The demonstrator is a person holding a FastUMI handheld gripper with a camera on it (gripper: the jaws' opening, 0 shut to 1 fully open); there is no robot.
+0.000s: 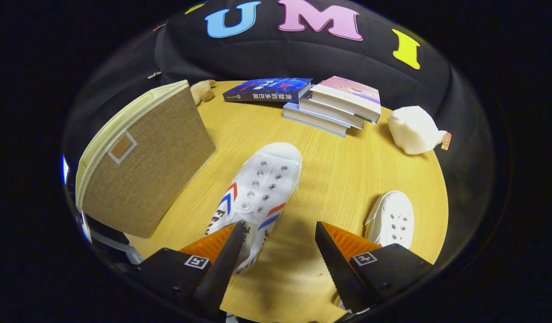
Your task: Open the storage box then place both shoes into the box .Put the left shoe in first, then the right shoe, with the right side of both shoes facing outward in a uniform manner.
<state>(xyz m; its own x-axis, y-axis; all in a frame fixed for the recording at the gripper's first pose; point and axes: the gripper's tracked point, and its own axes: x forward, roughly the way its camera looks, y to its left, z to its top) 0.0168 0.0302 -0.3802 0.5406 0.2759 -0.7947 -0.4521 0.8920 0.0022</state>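
The claw (278,249) hangs tilted downward — its 2 fingers spread wide apart, gripping nothing.

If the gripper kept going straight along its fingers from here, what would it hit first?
Probably the striped white shoe: the open gripper has its heel end by one finger. Dead centre looks like bare table, though depth is unclear.

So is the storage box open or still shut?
Shut: the storage box has its lid closed. Both shoes sit outside on the table; the gripper is open.

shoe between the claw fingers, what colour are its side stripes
Red and blue chevrons on the white shoe, in the gripper view; claw open.
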